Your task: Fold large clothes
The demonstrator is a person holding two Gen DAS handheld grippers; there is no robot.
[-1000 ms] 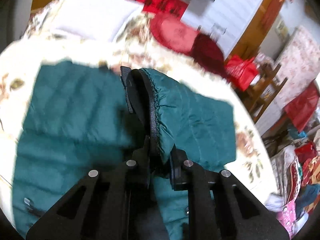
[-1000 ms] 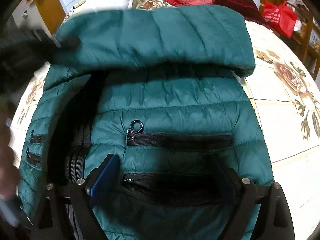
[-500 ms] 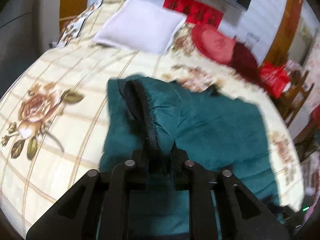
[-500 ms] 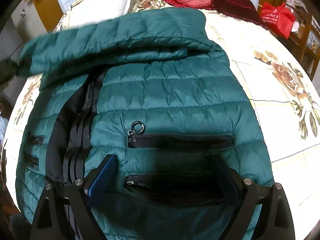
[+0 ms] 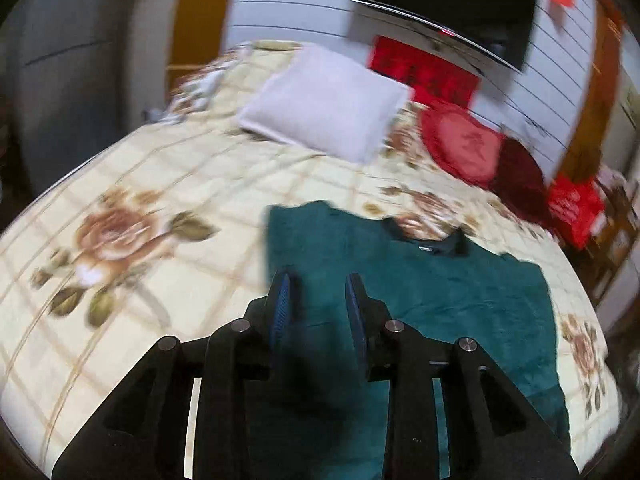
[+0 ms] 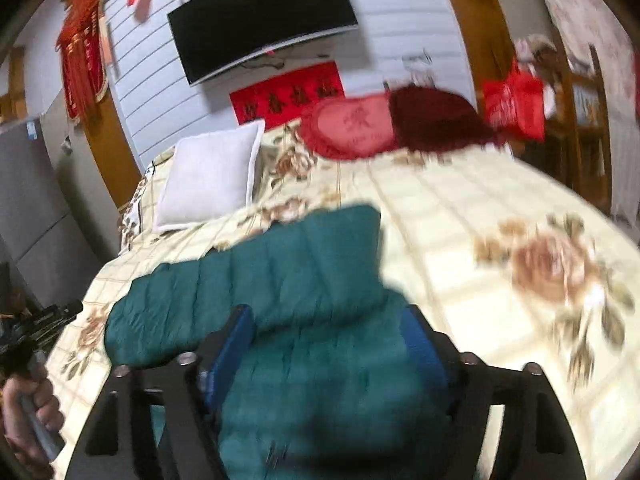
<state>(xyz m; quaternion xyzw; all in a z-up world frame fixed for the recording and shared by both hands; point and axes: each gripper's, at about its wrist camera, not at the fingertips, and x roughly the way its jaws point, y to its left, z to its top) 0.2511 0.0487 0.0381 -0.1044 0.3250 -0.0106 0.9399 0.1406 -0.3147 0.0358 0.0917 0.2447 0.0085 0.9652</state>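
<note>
On the floral bedspread (image 5: pixel 168 184) the teal puffer jacket (image 5: pixel 440 308) lies spread w/ one sleeve (image 6: pixel 256 276) folded across, left gripper (image 5: pixel 318 308) parted and empty, right gripper (image 6: pixel 328 344) wide, prob. empty though blurred, so folding looks only partway done.

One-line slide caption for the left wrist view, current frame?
Left gripper open and empty above a teal puffer jacket lying on the floral bedspread, white pillow beyond.
</note>
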